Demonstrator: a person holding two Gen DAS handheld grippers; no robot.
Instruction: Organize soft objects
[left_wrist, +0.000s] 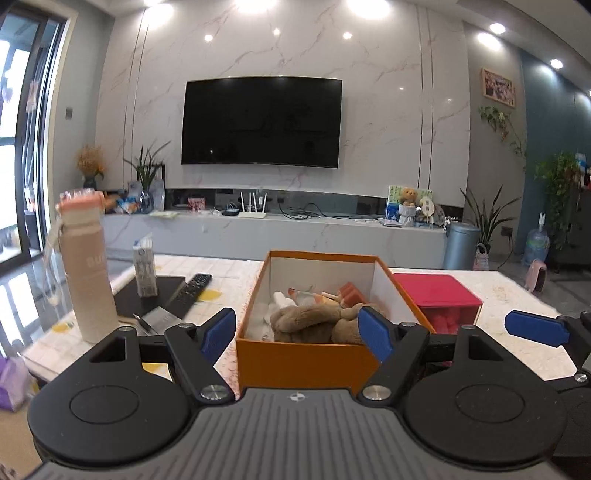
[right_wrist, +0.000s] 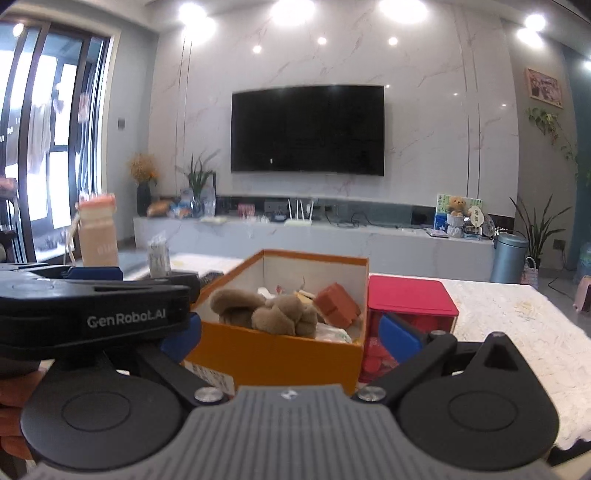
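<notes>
Clearly both the left gripper (left_wrist: 297, 334) and right gripper (right_wrist: 291, 332) are gaping empty; crowding the orange box (left_wrist: 306, 356), they are risking collision over the plush toy (left_wrist: 314, 321).

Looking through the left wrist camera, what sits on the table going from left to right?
Pink-capped bottle → small carton → remote control → orange box holding the brown plush toy → red container.

We face a pale marble wall (left_wrist: 388, 110) with a dark television (left_wrist: 261, 122) mounted above a long low grey console (left_wrist: 258, 232). Recessed ceiling lights (left_wrist: 347, 35) glare. Sliding glass doors (left_wrist: 22, 147) stand left, potted plants (left_wrist: 487, 218) right; the glossy floor (left_wrist: 22, 288) seems dark.
</notes>
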